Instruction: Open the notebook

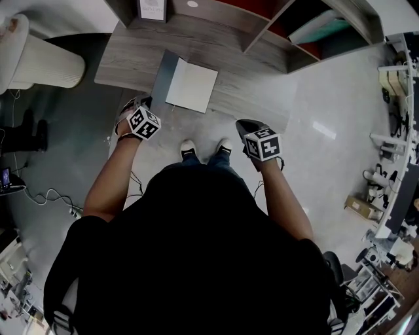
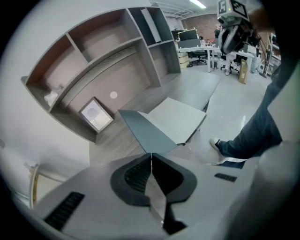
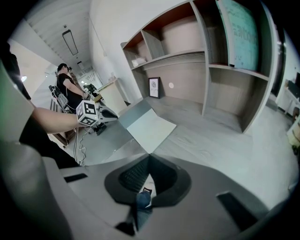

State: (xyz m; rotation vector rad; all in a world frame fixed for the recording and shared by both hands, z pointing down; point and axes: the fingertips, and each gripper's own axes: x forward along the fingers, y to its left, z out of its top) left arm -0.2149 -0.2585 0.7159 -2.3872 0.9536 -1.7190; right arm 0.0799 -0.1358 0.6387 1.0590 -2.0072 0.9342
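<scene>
A pale glossy floor [image 1: 327, 131] runs under a grey wood desk [image 1: 131, 59] with a shelf unit [image 1: 275, 33] rising along its back. The notebook [image 1: 191, 85] lies open on the desk, at the front edge. Its grey cover [image 1: 163, 75] is folded out to the left and a blank white page faces up. Its near side sits right at the desk edge; whether it hangs over is hard to tell.

A small framed picture [image 1: 152, 9] stands behind the notebook, against the back of the desk. A white ribbed cylinder [image 1: 39, 62] stands well to the left of the notebook, off the desk. The person's white shoes [image 1: 206, 148] are on the floor just in front of the notebook.

The left gripper [image 2: 151, 155] is held in the air in front of the notebook, to its left and apart from it. Its jaws are pressed together with nothing between them. The right gripper [image 3: 149, 156] is held in front of the notebook to its right, farther off. Its jaws are likewise together and empty. Each gripper carries its marker cube, and neither touches the notebook or the desk.

In the right gripper view another person [image 3: 65, 82] stands far beyond the notebook, in the background.
</scene>
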